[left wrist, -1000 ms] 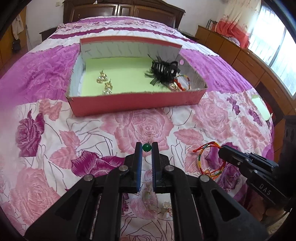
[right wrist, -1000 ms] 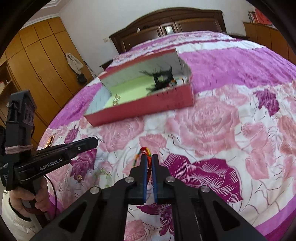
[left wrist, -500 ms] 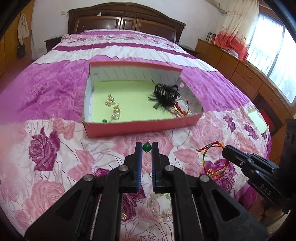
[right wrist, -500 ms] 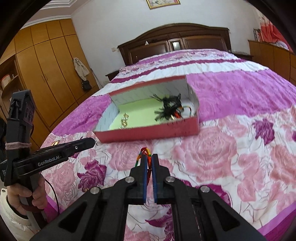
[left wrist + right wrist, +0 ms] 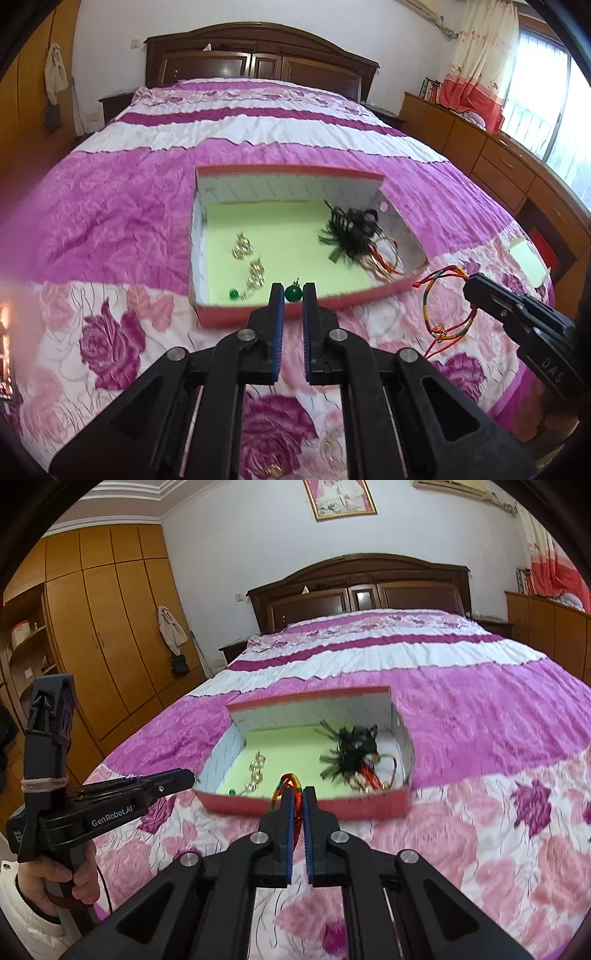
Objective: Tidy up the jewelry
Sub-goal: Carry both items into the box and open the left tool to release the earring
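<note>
The box [image 5: 280, 321] lay just ahead of both grippers. The left gripper [image 5: 293, 295], clenched on a green bead earring [image 5: 293, 294], was nearer its front wall than the right gripper [image 5: 297, 794], clenched on a cord bracelet [image 5: 439, 295].

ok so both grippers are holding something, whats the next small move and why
Probably carry both forward over the box before letting go. The left gripper is shut on the green bead earring near the box's front wall, where a matching green earring already lies. The right gripper is shut on the coloured cord bracelet, which hangs outside the box, over the bedspread.
</note>
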Demonstrator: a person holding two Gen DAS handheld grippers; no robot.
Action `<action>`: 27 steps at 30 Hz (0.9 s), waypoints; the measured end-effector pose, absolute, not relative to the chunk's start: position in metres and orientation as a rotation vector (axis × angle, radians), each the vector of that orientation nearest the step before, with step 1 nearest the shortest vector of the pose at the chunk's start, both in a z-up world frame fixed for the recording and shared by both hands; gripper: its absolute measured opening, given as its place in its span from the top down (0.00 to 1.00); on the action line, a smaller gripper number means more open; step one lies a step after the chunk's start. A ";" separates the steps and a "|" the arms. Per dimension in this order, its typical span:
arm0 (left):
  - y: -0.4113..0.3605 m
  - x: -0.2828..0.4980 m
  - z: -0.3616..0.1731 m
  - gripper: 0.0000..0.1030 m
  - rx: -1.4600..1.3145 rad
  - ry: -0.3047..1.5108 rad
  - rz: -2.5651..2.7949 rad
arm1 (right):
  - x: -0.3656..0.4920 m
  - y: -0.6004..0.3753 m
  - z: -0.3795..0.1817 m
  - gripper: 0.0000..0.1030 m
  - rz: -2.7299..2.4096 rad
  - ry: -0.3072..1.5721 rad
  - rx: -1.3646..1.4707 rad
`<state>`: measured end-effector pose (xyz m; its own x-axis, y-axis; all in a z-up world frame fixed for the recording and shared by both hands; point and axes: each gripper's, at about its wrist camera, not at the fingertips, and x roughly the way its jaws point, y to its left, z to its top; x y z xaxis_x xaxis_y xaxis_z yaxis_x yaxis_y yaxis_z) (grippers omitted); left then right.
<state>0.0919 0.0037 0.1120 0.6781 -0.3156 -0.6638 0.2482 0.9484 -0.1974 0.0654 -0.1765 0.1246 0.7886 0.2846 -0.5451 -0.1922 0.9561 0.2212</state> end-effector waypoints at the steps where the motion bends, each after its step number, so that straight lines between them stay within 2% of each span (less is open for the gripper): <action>1: 0.005 0.094 0.112 0.99 -0.091 0.760 -0.313 | 0.071 -0.176 0.126 0.94 0.258 0.607 0.155; 15: 0.011 0.144 0.105 0.99 -0.071 0.742 -0.262 | 0.127 -0.172 0.128 0.94 0.236 0.568 0.133; 27: 0.011 0.172 0.064 0.99 -0.082 0.820 -0.253 | 0.165 -0.174 0.086 0.94 0.190 0.640 0.155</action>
